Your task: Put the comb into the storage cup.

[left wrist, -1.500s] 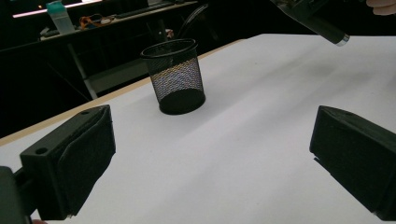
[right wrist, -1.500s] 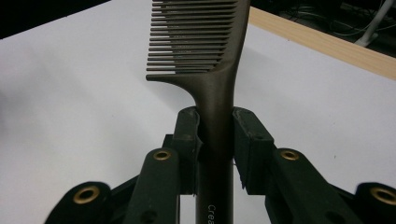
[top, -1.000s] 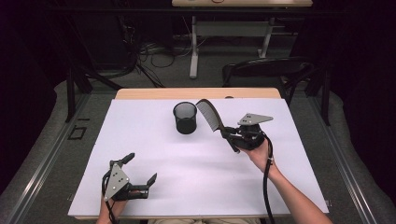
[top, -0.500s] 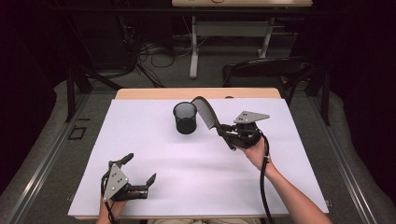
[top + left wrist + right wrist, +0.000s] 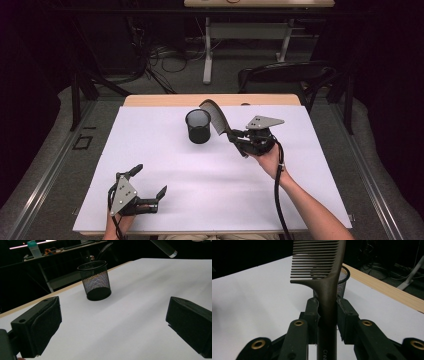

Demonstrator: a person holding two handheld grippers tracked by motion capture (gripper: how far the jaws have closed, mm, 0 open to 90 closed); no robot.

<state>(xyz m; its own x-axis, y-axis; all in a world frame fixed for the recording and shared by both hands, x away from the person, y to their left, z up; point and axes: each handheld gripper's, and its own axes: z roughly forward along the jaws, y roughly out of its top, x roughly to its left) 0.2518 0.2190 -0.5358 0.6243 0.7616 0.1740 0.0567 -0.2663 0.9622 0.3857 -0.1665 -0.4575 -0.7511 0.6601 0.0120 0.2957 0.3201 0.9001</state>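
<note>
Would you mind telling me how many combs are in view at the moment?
1. The comb is clamped by its handle in the right gripper, its toothed end raised beside the mesh cup. The cup's inside is partly hidden, so another cannot be excluded.

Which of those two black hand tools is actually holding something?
The right tool, beside the mesh cup: its jaws clamp a comb by the handle. The left tool near the table's front edge stands open.

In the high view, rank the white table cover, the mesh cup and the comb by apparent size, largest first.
1. White table cover, by far the largest.
2. Mesh cup and comb: they look alike; the comb is raised and foreshortened, so I leave them unranked.
</note>
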